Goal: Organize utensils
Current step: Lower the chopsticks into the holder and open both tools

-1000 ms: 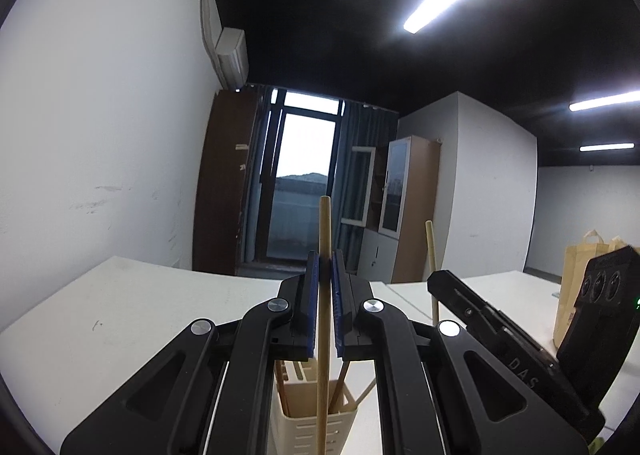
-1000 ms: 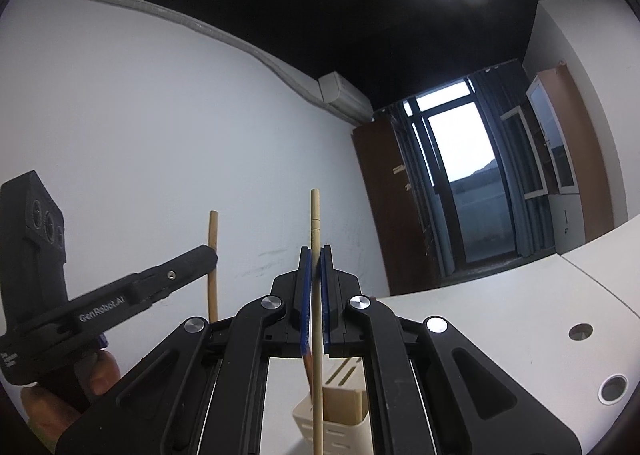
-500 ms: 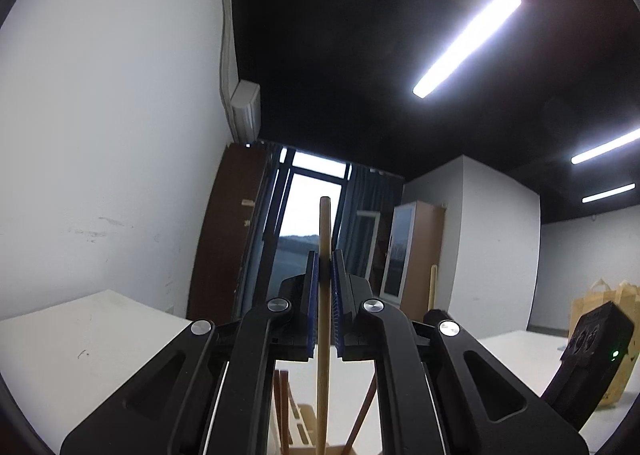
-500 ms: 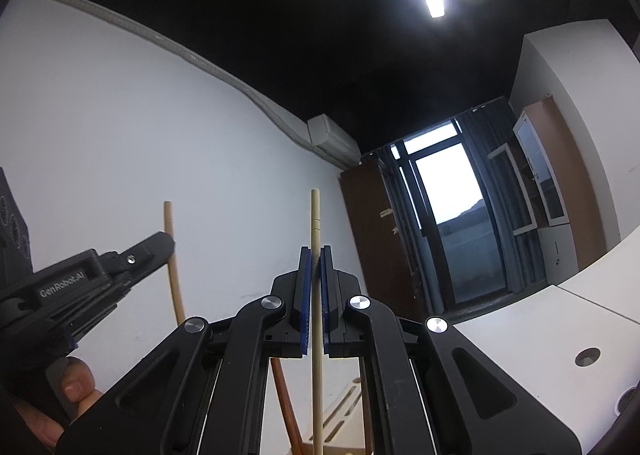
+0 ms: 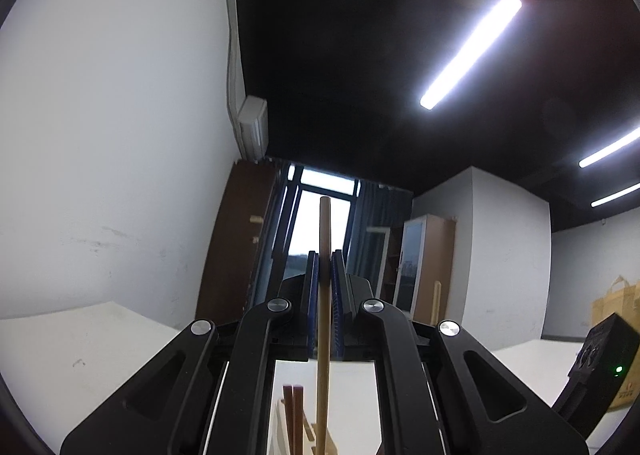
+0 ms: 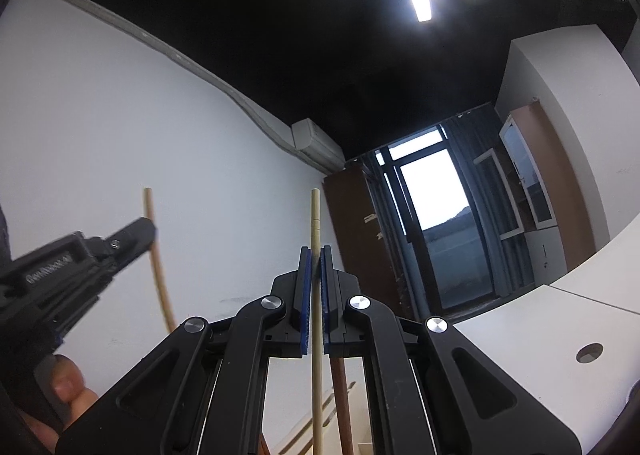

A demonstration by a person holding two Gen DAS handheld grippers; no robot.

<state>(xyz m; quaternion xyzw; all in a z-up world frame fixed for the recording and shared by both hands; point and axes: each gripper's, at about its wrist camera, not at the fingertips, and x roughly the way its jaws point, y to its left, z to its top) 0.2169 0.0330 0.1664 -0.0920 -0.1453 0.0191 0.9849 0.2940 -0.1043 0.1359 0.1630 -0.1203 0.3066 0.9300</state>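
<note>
My left gripper is shut on a pale wooden chopstick that stands upright between its blue pads. Below it the top of the cream utensil holder shows, with two dark red-brown chopsticks standing in it. My right gripper is shut on a second pale chopstick, also upright. A red-brown chopstick and the holder's rim show under it. In the right wrist view the left gripper appears at left with its chopstick and a person's hand. The chopsticks' lower ends are hidden.
A white table runs to the white wall. A brown paper bag stands at far right. The right gripper's body is close on the right. Cable holes mark the table.
Both wrist views have tilted upward, so the holder has sunk to the bottom edge and more ceiling shows. Each gripper keeps its chopstick clamped.
</note>
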